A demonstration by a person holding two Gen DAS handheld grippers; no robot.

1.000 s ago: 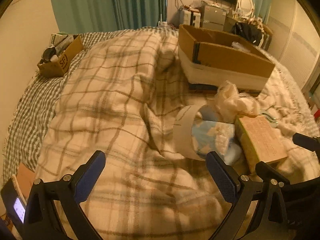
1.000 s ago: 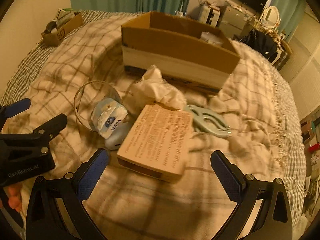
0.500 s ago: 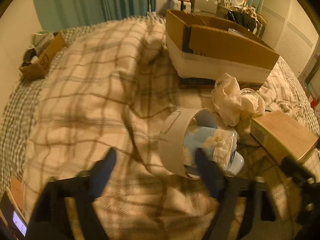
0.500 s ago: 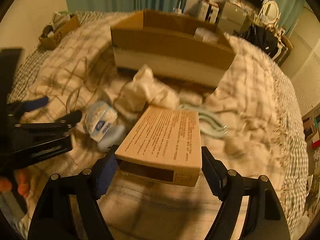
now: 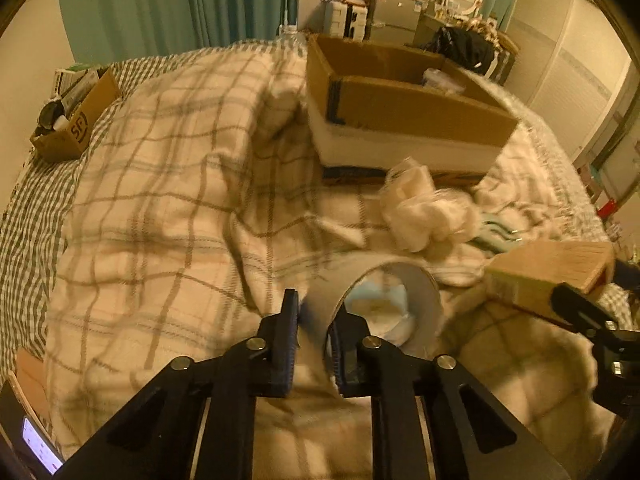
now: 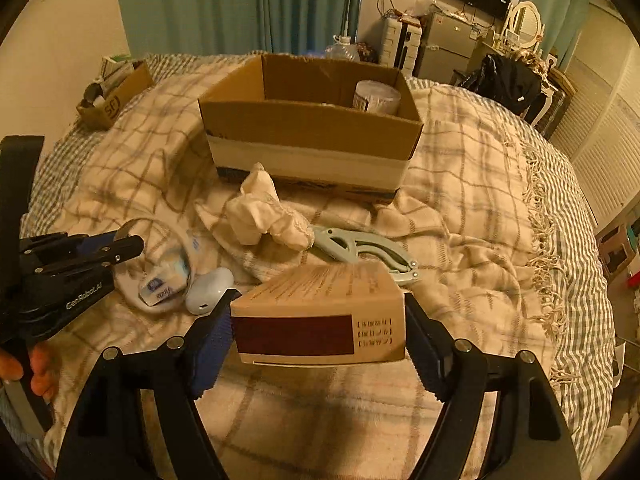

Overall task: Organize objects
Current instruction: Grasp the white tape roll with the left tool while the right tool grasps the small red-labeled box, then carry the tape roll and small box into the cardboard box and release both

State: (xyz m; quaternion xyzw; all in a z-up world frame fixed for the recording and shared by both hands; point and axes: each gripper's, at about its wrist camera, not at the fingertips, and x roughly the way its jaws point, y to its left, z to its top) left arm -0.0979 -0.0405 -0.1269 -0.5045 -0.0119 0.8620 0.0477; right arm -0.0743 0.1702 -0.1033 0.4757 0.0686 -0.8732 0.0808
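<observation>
While the right tool clamps one tan carton by its two side faces, the carton's long axis runs away from the camera toward the far cardboard box, its dark red end panel facing near and its printed top face up. It is held just above the plaid blanket on the bed. At the left, the left tool is pinched narrow on the near rim of one clear round container, which lies tipped on its side with its mouth toward that tool. Inside it sits a blue-and-white tissue pack; one pale earbud case lies just beside the container's right edge. One crumpled white cloth and one pale green clip lie between the carton and the open box, which holds one white roll in its far right corner. One smaller cardboard box with odds and ends stands at the far left.
</observation>
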